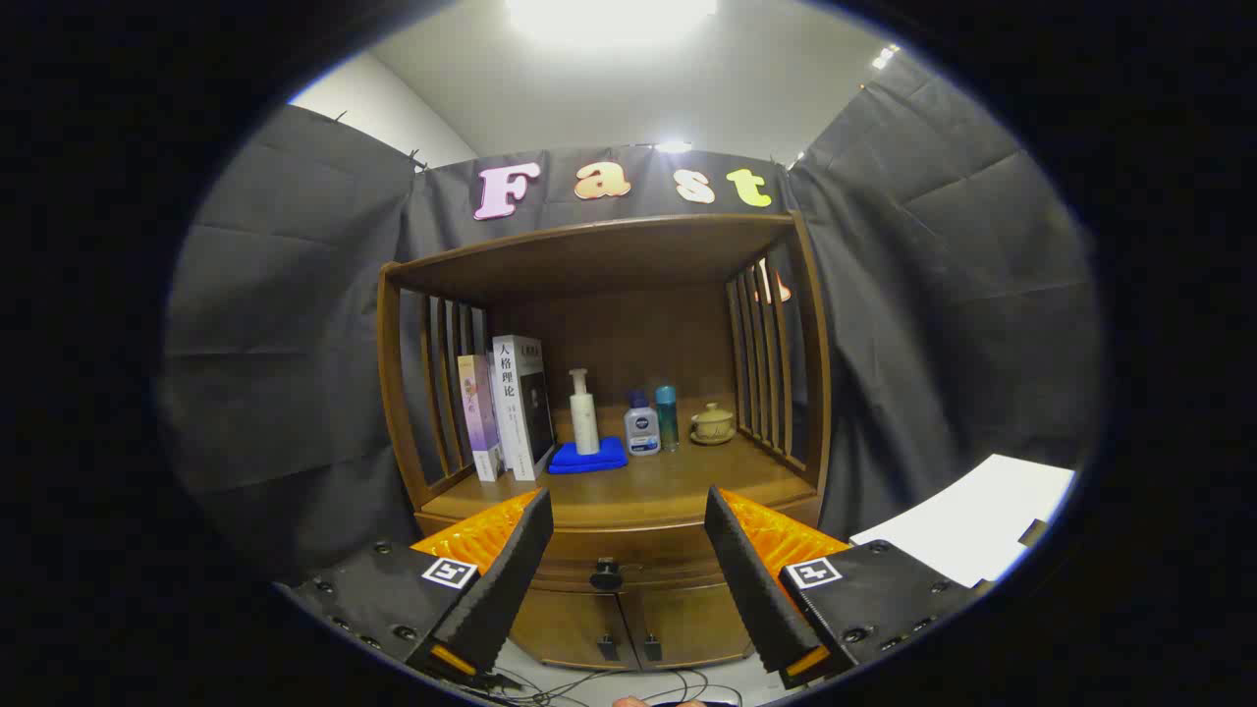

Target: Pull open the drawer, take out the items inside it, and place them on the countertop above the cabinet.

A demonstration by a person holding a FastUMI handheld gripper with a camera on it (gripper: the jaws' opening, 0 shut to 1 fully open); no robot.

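The gripper (628,525) has its fingers spread wide apart, grasping nothing; the closed drawer (619,558), with its dark knob (606,573), sits between them. Beyond at twelve o'clock, the wooden countertop (678,486) carries books (511,407), a blue cloth (587,458) and bottles (641,424), ringed by black cloth walls.

"人格理论" on white book (519,403) spine

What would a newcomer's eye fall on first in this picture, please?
Probably the wooden cabinet straight ahead, its drawer knob between the open gripper fingers. On its countertop stand books, a white pump bottle on a blue cloth, and a lidded cup.
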